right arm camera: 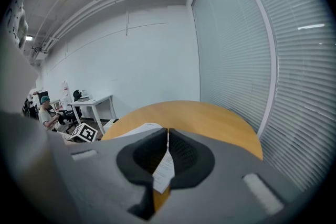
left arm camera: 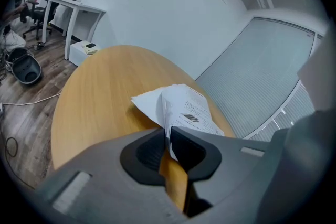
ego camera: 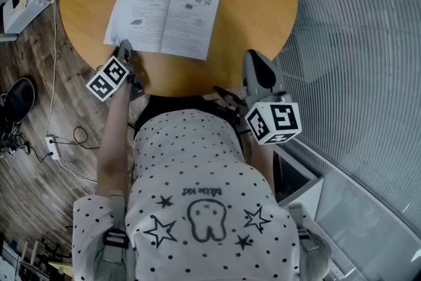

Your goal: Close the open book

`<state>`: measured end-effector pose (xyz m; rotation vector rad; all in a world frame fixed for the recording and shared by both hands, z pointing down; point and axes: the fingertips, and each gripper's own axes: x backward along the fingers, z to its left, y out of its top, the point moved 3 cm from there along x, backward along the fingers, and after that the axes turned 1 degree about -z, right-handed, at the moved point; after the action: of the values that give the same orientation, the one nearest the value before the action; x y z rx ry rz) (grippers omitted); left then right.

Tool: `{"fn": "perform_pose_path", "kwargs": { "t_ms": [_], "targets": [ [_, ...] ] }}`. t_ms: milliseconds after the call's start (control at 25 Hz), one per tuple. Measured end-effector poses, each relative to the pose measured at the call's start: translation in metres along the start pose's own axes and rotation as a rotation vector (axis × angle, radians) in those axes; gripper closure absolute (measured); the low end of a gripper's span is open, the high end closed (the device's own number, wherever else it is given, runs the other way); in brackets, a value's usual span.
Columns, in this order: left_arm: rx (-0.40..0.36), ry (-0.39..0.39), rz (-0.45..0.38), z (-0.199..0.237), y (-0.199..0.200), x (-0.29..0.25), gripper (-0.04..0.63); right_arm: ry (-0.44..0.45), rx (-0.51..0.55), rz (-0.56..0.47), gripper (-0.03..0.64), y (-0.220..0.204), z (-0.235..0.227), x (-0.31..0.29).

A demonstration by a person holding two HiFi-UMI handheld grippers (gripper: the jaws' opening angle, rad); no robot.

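An open white book (ego camera: 164,16) lies flat on the round wooden table (ego camera: 243,3), printed pages up. My left gripper (ego camera: 123,47) is at the book's near left corner. In the left gripper view its jaws (left arm camera: 168,131) pinch the edge of the book (left arm camera: 184,105), and the paper curls up from the table there. My right gripper (ego camera: 254,57) hovers over the table's near right edge, apart from the book. It is shut (right arm camera: 168,132) with nothing between the pads; the book (right arm camera: 134,130) lies beyond it to the left.
Window blinds (ego camera: 355,43) run along the right. On the wood floor at the left lie a power strip (ego camera: 51,147) with cables, a dark shoe (ego camera: 16,99) and a white box (ego camera: 23,0). A white desk (left arm camera: 73,5) stands far behind.
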<state>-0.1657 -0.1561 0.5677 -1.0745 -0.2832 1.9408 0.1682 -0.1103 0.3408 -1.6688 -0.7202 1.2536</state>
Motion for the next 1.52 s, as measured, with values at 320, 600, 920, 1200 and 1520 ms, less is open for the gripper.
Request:
{"fn": "perform_pose_path", "kwargs": {
  "t_ms": [320,600,920,1200,1520],
  "targets": [
    [-0.045,-0.010,-0.025,-0.003,0.004,0.006,0.555,-0.012,0.000,-0.012,0.606,0.000,0.000,0.003],
    [-0.051,-0.024,-0.059,-0.011,-0.001,0.015,0.563,-0.020,-0.006,-0.037,0.606,-0.005,-0.004,0.014],
    [-0.112,-0.028,-0.089,-0.025,0.006,0.026,0.566,-0.019,-0.011,-0.070,0.606,0.001,-0.004,0.019],
    [-0.180,-0.048,-0.114,-0.040,0.012,0.034,0.568,-0.028,-0.024,-0.092,0.606,0.000,-0.002,0.027],
    [-0.238,-0.075,-0.115,-0.055,0.013,0.040,0.569,-0.038,-0.036,-0.105,0.606,0.002,-0.001,0.034]
  ]
}}
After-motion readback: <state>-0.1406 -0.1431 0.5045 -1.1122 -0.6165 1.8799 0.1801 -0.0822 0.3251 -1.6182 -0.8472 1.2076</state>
